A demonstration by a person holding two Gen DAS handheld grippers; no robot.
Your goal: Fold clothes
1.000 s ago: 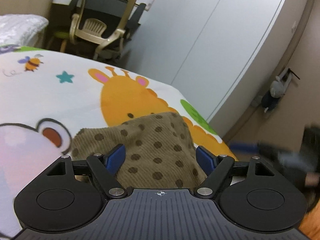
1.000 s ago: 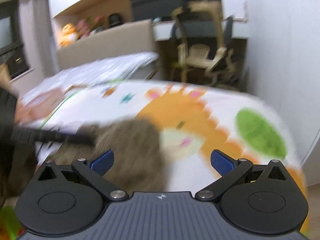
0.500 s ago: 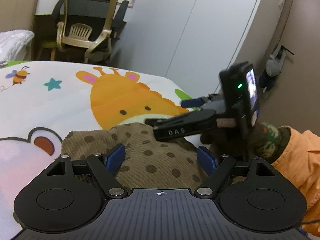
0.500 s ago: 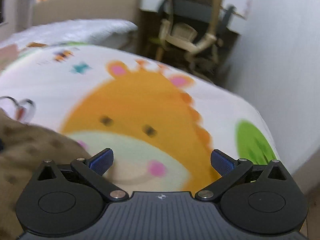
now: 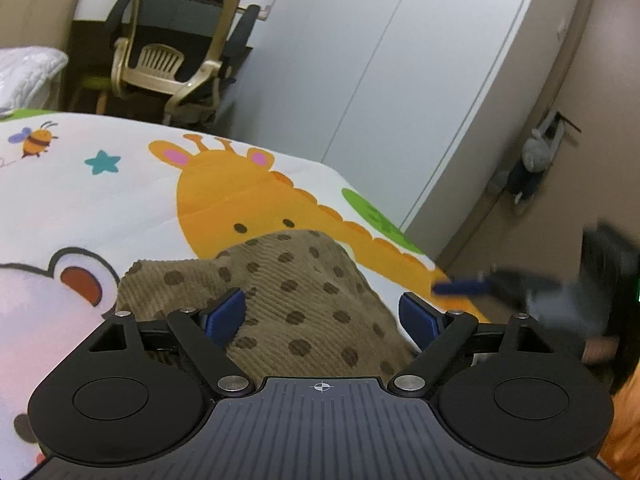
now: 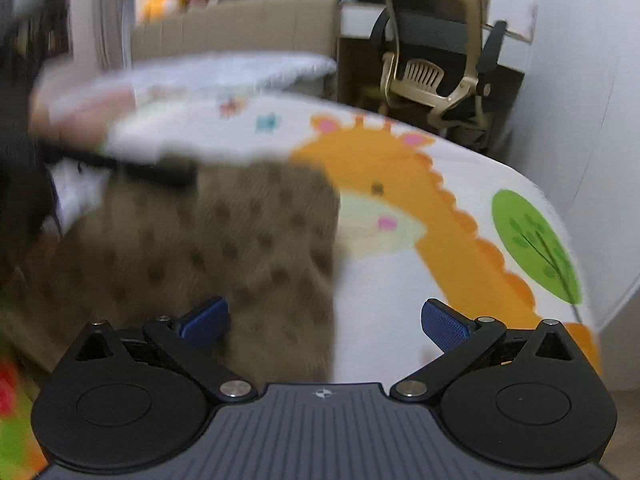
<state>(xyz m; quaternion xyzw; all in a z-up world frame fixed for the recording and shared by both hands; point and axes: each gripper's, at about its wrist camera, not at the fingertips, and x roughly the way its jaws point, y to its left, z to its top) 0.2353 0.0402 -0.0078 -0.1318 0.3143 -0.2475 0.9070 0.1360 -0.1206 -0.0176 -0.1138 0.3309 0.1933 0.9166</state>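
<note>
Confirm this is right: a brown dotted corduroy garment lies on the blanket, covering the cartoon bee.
Not the bee. In the left wrist view the brown dotted corduroy garment covers the lower face of the giraffe on the blanket; the bee lies uncovered.

Garment [image 5: 296, 292] on blanket [image 5: 120, 200], chair [image 5: 176, 48] behind (wardrobe [image 5: 360, 60] rightward)

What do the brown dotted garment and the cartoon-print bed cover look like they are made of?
Brown dotted garment: apparently corduroy, matte, with fine parallel ribs and darker printed dots. Cartoon-print bed cover: seemingly smooth woven or lightly padded fabric, matte, with soft creases across the giraffe; exact fibre unclear.
</note>
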